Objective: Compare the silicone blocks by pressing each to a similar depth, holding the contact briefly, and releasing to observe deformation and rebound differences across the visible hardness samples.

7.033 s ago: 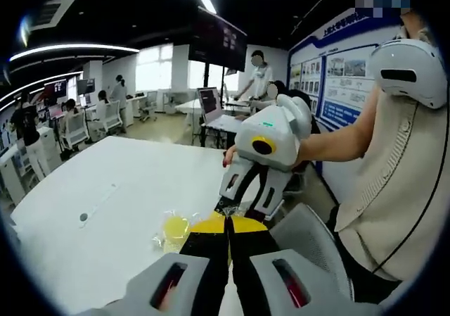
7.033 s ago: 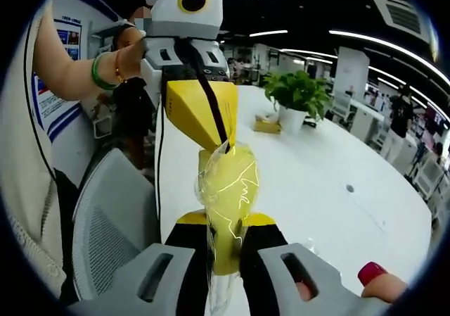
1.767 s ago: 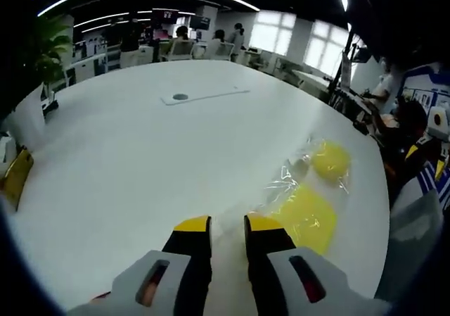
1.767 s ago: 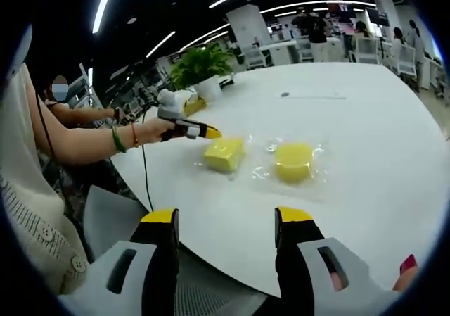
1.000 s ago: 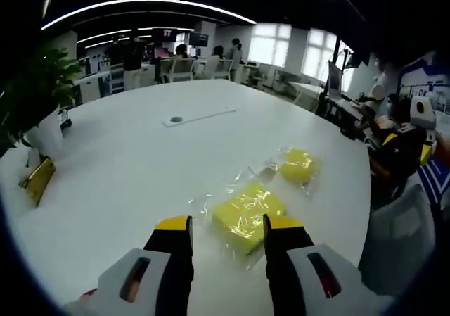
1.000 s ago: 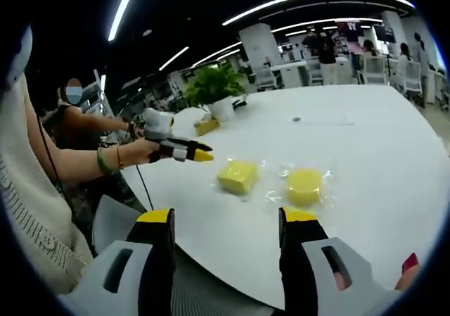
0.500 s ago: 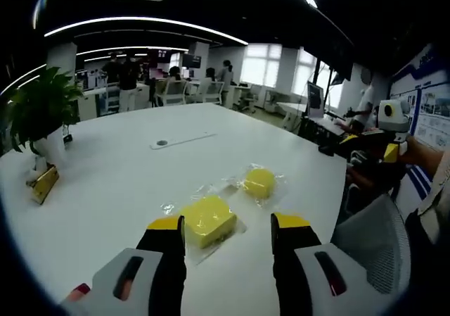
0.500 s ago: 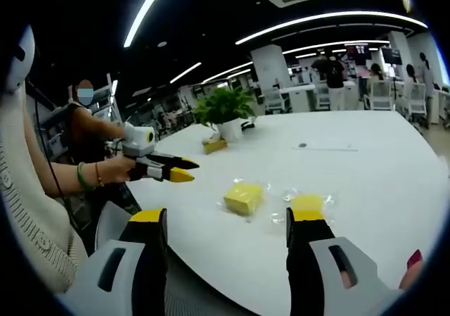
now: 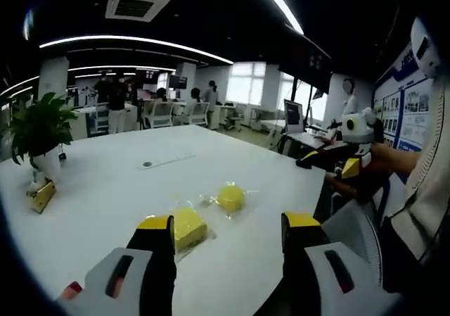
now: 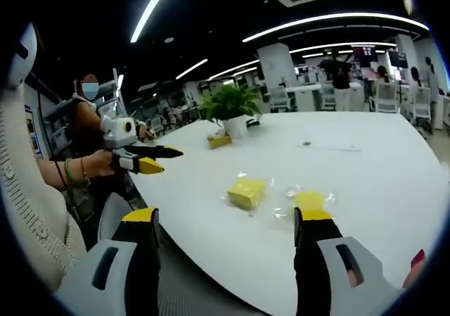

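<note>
Two yellow silicone blocks in clear wrap lie on the white table (image 9: 105, 189). The square block (image 9: 186, 226) (image 10: 247, 191) is beside the round block (image 9: 230, 198) (image 10: 308, 200). My left gripper (image 9: 230, 224) is open and held back above the table edge, the square block just behind its left fingertip (image 9: 158, 223). It also appears at the left of the right gripper view as the left gripper (image 10: 144, 158), in a hand. My right gripper (image 10: 226, 217) is open, off the table edge, with nothing between its jaws. It is seen from the left gripper view as the right gripper (image 9: 348, 160).
A potted plant (image 9: 39, 129) (image 10: 232, 106) and a small yellow box (image 9: 42, 195) stand farther along the table. A grey mesh chair (image 10: 116, 217) sits at the table edge. People and desks fill the office behind.
Both grippers have drawn back and up from the blocks, which now look smaller. The left jaws have spread wider. The blocks lie where they were.
</note>
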Motion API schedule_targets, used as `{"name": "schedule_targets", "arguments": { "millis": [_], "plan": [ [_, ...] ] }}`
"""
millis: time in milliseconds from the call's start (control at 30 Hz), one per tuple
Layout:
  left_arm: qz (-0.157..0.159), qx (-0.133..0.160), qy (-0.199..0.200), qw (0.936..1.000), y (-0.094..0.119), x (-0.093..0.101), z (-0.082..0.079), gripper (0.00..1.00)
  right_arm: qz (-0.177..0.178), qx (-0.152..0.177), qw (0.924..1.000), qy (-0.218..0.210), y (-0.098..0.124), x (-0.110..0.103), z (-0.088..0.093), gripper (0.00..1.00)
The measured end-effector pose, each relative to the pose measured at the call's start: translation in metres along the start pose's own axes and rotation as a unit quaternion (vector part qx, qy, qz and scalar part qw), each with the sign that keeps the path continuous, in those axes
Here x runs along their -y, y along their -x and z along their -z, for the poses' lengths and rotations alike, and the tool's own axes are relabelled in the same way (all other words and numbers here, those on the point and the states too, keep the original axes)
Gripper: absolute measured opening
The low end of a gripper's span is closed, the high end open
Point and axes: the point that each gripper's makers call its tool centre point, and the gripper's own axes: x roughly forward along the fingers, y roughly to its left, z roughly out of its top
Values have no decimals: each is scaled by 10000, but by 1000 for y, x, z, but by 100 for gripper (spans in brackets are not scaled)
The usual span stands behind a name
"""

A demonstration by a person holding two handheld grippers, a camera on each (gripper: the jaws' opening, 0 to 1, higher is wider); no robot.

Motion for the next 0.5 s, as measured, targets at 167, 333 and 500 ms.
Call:
{"name": "schedule_targets", "arguments": {
  "millis": [167,333,500],
  "plan": [
    [103,-137,49,9998,0,9,10,66,16,-60,10000,4,3,3,4,74],
    [187,-300,35,9994,-2,16,19,67,66,-64,10000,-14,4,9,6,74],
    [205,-423,37,9989,-3,18,24,71,91,-33,9999,-52,4,12,6,73]
  ]
}}
